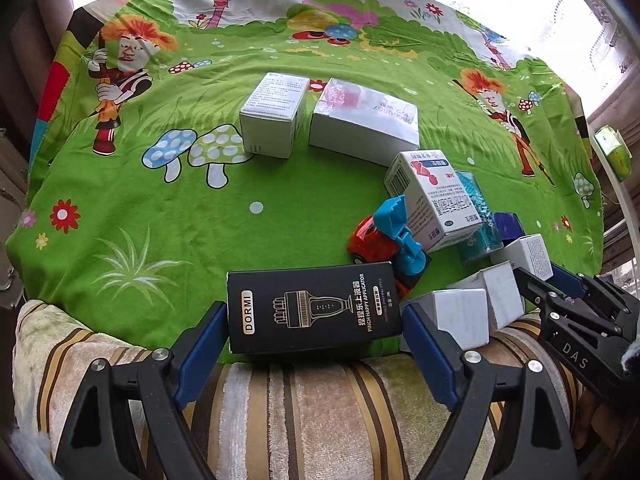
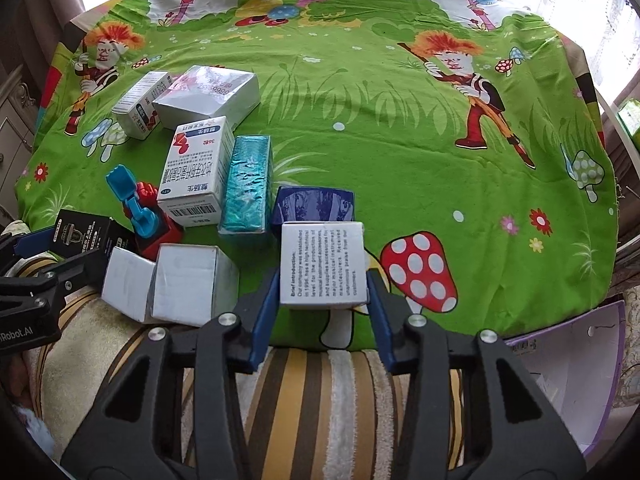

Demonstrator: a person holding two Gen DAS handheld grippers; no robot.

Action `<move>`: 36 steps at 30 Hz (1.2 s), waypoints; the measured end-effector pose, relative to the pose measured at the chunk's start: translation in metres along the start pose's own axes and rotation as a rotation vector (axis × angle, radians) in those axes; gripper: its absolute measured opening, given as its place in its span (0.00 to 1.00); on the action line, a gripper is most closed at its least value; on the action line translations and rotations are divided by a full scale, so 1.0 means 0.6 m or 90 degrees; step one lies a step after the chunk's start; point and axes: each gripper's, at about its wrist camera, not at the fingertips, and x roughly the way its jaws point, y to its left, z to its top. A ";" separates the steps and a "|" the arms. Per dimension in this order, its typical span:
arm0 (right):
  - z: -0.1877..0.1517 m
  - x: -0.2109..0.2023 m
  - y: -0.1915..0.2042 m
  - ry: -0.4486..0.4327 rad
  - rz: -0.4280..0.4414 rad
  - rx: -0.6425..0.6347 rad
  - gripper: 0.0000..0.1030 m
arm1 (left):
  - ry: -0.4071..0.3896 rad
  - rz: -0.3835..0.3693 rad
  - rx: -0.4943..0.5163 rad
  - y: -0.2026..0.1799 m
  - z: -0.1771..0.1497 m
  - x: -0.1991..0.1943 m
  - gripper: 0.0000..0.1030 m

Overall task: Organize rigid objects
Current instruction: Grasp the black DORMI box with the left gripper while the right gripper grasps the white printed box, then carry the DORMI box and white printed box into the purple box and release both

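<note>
At the desk's near edge, the left gripper grasps the black DORMI box, its long axis running left-right across the fingers. The right gripper grasps a white text-printed box, just in front of a dark blue box. The green cartoon cloth lies open toward the far and right edges. A toy truck sits near the pile.

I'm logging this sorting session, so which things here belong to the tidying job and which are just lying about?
Part of the job: black DORMI box between the left gripper fingers; white text box in the right gripper; teal box; toy truck.

Lying about: cartoon cloth; striped cushion.
</note>
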 end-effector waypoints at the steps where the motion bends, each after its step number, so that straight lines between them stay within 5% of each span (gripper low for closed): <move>1: -0.001 -0.002 0.000 -0.005 0.001 0.002 0.44 | -0.005 0.000 -0.003 0.001 -0.001 -0.002 0.85; 17: -0.029 -0.070 -0.016 -0.096 -0.010 0.030 0.44 | -0.139 -0.002 0.007 -0.018 -0.008 -0.092 0.84; 36: -0.146 -0.136 -0.178 -0.095 -0.026 0.160 0.44 | -0.151 -0.077 0.164 -0.188 -0.046 -0.122 0.84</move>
